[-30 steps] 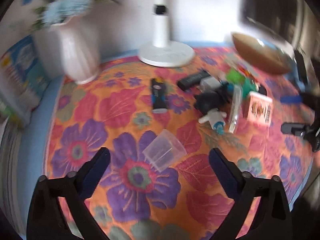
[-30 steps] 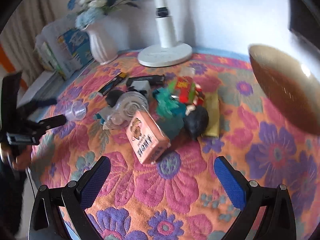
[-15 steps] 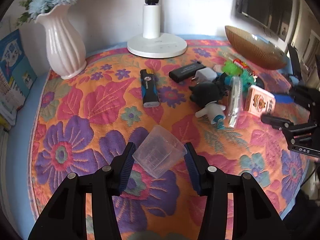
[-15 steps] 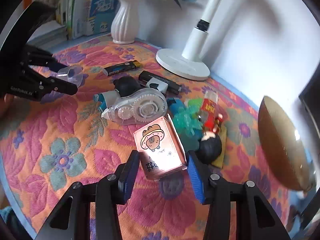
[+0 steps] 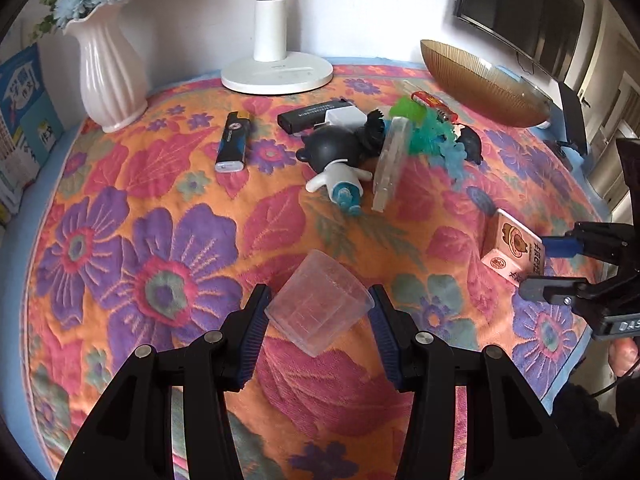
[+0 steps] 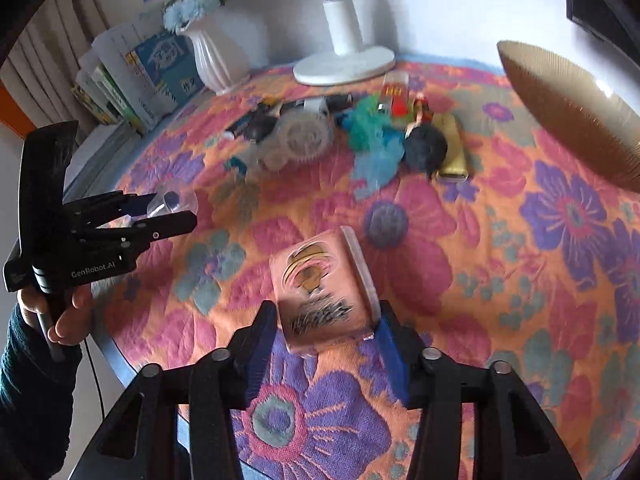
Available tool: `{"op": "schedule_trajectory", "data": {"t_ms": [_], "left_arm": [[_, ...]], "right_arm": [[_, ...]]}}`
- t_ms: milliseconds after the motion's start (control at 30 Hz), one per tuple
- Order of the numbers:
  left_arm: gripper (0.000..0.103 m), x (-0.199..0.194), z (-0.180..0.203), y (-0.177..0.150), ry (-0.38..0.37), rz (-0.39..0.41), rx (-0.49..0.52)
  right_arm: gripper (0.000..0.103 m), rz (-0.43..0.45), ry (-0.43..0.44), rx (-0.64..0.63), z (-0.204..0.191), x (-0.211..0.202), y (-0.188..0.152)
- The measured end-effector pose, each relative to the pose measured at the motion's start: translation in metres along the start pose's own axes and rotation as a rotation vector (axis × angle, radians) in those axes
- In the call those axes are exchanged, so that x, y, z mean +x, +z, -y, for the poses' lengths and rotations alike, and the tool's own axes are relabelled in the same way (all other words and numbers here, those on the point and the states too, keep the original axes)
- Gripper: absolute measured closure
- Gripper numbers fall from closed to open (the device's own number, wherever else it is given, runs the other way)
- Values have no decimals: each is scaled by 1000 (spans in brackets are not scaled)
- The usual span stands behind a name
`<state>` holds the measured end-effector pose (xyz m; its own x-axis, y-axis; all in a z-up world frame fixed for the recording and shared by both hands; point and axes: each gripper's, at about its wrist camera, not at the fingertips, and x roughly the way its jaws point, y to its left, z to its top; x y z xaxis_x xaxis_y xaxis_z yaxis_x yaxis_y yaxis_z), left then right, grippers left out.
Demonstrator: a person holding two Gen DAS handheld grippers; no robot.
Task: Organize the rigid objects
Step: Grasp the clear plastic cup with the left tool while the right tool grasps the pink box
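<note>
My left gripper (image 5: 318,320) is shut on a clear plastic cup (image 5: 318,308) and holds it over the flowered tablecloth (image 5: 140,240). My right gripper (image 6: 326,330) is shut on a pink box with a cartoon print (image 6: 322,288), also held above the cloth; the box shows in the left wrist view (image 5: 514,250) too. A pile of small objects lies mid-table: a black-and-white toy figure (image 5: 334,156), a clear correction-tape dispenser (image 5: 390,164), green and blue spiky toys (image 5: 434,136), a black bar (image 5: 312,114) and a blue lighter (image 5: 232,142).
A brown ribbed bowl (image 5: 480,84) stands at the back right. A white lamp base (image 5: 278,74) and a white vase with flowers (image 5: 108,76) stand at the back. Books (image 6: 132,80) lean left of the table. A gold lighter (image 6: 452,152) lies by the pile.
Both grippers closed from wide open: the left on the clear cup, the right on the pink box. Both objects now sit lifted between the pads, the box moved away from the pile.
</note>
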<state>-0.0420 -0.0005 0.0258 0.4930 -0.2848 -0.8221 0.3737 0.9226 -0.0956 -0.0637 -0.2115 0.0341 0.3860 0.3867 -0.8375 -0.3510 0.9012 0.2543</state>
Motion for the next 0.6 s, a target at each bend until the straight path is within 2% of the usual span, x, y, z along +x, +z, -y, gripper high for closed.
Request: {"op": "schedule_trajectory", "data": {"t_ms": [33, 67, 133, 267, 300, 333, 367, 433, 500, 600], "left_arm": [[56, -2, 1, -1, -11, -2, -4], [56, -3, 0, -3, -23, -5, -10], [47, -5, -2, -6, -25, -9, -27], [47, -10, -4, -14, -17, 0, -44], [47, -10, -4, -14, -16, 2, -47], [47, -10, -4, -14, -16, 3, -50], [48, -10, -4, -13, -15, 3, -52], [57, -9, -1, -11, -11, 2, -46], [57, -9, 3, -8, -2, 10, -45], [57, -15, 11, -1, -14, 42, -48]], "right_arm": [[39, 6, 10, -6, 0, -1, -1], [35, 19, 8, -16, -1, -2, 0], [33, 50, -57, -60, -5, -2, 2], [33, 37, -105, -79, -5, 10, 3], [34, 53, -121, -98, -10, 11, 1], [43, 61, -133, -115, -13, 11, 0], [57, 72, -147, -131, -18, 12, -2], [61, 82, -177, -156, -26, 13, -3], [62, 100, -211, -181, -34, 12, -5], [62, 132, -156, -148, -29, 0, -5]]}}
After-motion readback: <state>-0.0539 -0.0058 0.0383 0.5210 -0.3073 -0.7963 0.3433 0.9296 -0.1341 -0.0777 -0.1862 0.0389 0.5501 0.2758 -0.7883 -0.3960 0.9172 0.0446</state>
